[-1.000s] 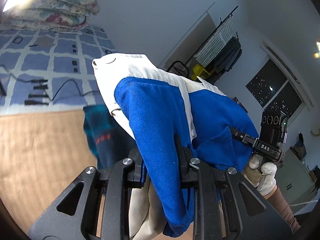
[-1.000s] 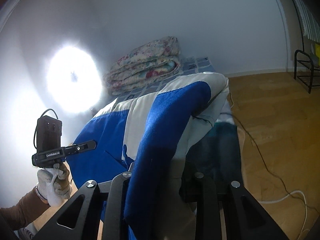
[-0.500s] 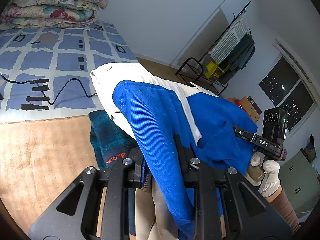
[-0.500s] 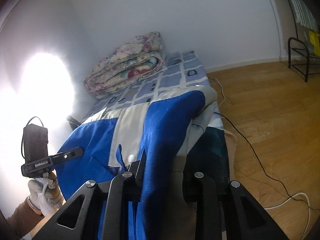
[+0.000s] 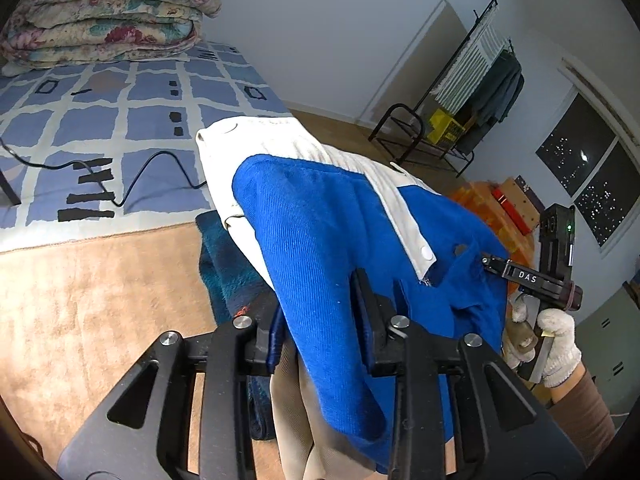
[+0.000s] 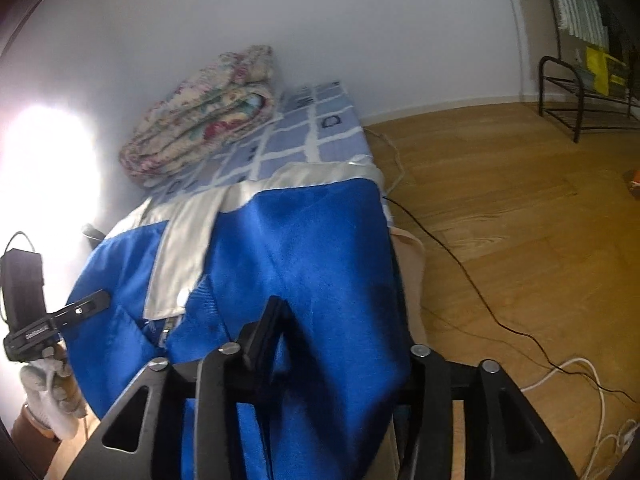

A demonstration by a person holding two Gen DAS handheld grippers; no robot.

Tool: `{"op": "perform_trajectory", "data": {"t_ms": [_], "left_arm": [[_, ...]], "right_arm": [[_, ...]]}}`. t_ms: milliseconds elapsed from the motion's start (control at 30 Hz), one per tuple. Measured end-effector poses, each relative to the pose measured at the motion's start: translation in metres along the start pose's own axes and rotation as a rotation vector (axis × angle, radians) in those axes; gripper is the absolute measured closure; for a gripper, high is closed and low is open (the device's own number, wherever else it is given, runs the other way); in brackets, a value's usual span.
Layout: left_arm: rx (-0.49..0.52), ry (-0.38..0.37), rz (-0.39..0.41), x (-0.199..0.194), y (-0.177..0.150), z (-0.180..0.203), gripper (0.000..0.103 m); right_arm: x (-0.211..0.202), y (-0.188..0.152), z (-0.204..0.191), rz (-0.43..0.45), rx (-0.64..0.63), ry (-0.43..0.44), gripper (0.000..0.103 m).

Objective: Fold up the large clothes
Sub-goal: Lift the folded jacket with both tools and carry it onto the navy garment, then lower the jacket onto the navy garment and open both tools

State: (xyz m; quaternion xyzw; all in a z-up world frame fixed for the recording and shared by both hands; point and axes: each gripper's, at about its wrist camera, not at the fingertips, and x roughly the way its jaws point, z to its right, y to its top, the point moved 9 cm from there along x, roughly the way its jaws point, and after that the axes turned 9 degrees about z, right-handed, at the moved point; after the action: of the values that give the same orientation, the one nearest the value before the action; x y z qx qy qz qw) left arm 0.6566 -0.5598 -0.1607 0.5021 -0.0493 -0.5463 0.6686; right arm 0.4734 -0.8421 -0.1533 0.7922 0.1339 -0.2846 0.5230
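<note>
- Left gripper: jaws just opening, blue and white jacket between, hold not clear
- Right gripper: jaws just opening, jacket draped between, cannot tell grip

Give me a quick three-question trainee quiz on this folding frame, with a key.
1. True or false: the jacket is all blue.
2. The quilt on the bed is: A folded; B spread out; C hanging off the edge.
3. What lies between the fingers of the left gripper and the right gripper?

Key: 1 false, it has white panels. 2 A. 3 the jacket; both sets of jaws have just been opening around it.
</note>
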Motion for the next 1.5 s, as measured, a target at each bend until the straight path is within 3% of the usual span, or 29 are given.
{"op": "perform_trajectory", "data": {"t_ms": [67, 133, 267, 533, 833, 1233, 1500], "left_arm": [[-0.007, 0.011, -0.002, -0.001, -0.002, -0.004, 0.067], [-0.008, 0.034, -0.004, -0.002, -0.005, -0.009, 0.061], [-0.009, 0.051, -0.006, -0.010, -0.007, -0.013, 0.058], [0.004, 0.053, 0.022, -0.044, -0.005, -0.009, 0.058], [0.050, 0.030, 0.058, -0.099, -0.009, 0.021, 0.058], [0.104, 0.008, 0.129, -0.224, -0.021, 0.088, 0.058], [0.153, 0.011, 0.177, -0.319, -0.043, 0.134, 0.058]], "right_arm": [[-0.002, 0.001, 0.006, 0.007, 0.003, -0.043, 0.045], [-0.004, 0.002, 0.011, 0.011, 0.018, -0.054, 0.042], [-0.013, 0.001, 0.018, 0.012, 0.016, -0.109, 0.034], [-0.032, 0.000, 0.008, 0.032, 0.015, -0.128, 0.034], [-0.075, 0.004, -0.027, 0.081, -0.020, -0.129, 0.034], [-0.186, -0.002, -0.099, 0.151, -0.088, -0.080, 0.033], [-0.267, -0.036, -0.152, 0.171, -0.144, -0.050, 0.032]]}}
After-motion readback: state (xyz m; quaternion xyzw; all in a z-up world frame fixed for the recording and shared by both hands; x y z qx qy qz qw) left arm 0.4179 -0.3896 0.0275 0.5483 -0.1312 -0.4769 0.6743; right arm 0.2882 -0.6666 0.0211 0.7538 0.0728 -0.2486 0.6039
